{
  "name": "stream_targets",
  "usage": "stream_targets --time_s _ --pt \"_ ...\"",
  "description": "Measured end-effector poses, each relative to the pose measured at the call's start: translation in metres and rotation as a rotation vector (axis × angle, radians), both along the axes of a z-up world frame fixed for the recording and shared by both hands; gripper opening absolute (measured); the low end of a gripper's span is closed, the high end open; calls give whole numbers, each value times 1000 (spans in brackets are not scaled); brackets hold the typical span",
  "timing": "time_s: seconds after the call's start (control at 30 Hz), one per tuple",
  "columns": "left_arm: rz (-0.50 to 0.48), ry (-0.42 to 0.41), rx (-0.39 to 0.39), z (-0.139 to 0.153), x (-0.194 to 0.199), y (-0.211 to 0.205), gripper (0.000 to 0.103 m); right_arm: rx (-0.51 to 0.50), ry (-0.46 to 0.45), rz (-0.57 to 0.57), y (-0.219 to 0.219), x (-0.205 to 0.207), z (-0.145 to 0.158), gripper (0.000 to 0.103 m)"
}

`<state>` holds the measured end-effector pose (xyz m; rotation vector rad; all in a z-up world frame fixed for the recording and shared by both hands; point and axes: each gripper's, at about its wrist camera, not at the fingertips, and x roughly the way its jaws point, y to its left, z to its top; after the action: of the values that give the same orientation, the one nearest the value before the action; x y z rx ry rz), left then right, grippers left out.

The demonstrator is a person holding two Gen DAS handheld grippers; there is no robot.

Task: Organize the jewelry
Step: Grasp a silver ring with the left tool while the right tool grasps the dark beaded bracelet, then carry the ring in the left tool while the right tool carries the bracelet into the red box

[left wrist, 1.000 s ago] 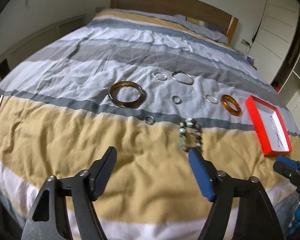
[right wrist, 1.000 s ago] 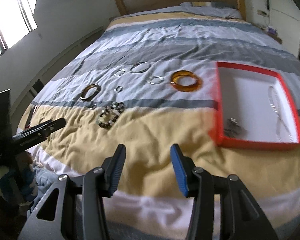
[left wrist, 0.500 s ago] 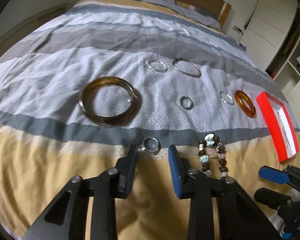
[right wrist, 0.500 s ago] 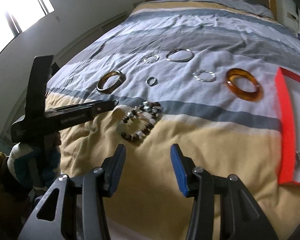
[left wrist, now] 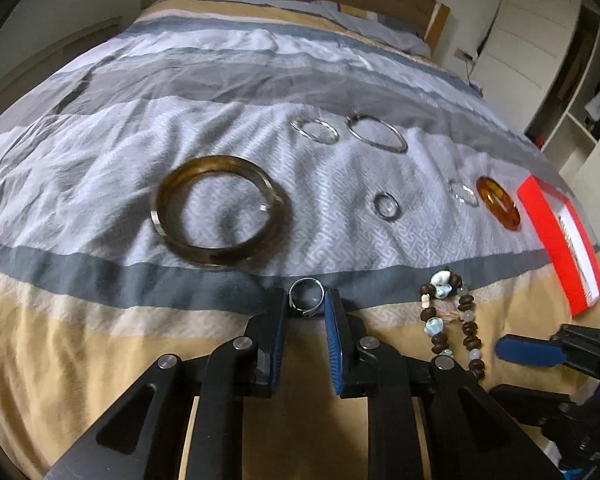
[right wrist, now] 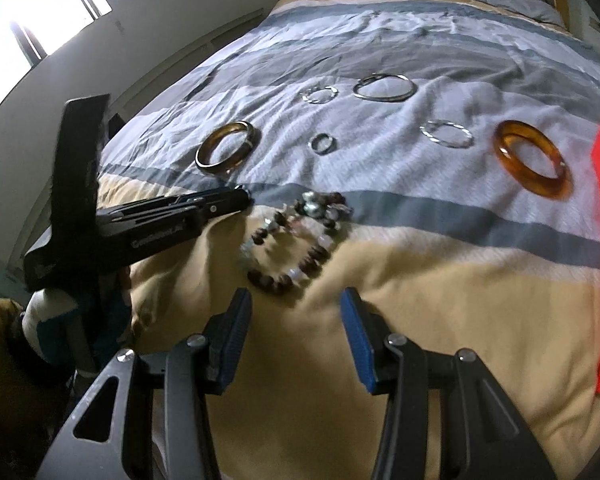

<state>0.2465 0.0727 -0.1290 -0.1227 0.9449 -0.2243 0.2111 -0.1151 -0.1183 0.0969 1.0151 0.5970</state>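
Jewelry lies spread on the striped bed cover (left wrist: 100,340), placed here around the small silver ring (left wrist: 306,298) on the grey stripe. Up-left of that ring rests the wide brown bangle (left wrist: 220,210). The left claw (left wrist: 306,300) has its fingers either side of the ring, touching it, nearly closed on it. Just right of the ring sits the brown-and-white beaded bracelet (left wrist: 450,324); the right claw (right wrist: 296,304) hovers open near it. Farther right lie the amber bangle (left wrist: 498,203) and the red box (left wrist: 556,240).
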Motion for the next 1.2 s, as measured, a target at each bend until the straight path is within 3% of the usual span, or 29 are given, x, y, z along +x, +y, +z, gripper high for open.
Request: stream_targets --time_s 0.43,0.47,0.5,0.53,0.67,0.93,1.2 --pt "89 -37 -36 25 -34 50 19 47 49 -55 36 41 -11 46" --pt "93 -39 -37 26 -36 51 19 41 46 -61 38 44 -12 43" --pt "96 -41 -38 28 -39 52 19 30 37 -65 39 44 -12 21" --pt "97 -43 -39 30 -41 52 19 14 29 -64 41 45 -12 11" --pt "94 -51 -41 40 -50 48 19 18 27 -58 37 37 -10 10" --pt "79 -97 -38 75 -79 28 19 71 -40 -44 19 -5 32 10" --pt "48 -139 -34 110 -109 -4 19 83 -144 -87 -33 -49 88 10"
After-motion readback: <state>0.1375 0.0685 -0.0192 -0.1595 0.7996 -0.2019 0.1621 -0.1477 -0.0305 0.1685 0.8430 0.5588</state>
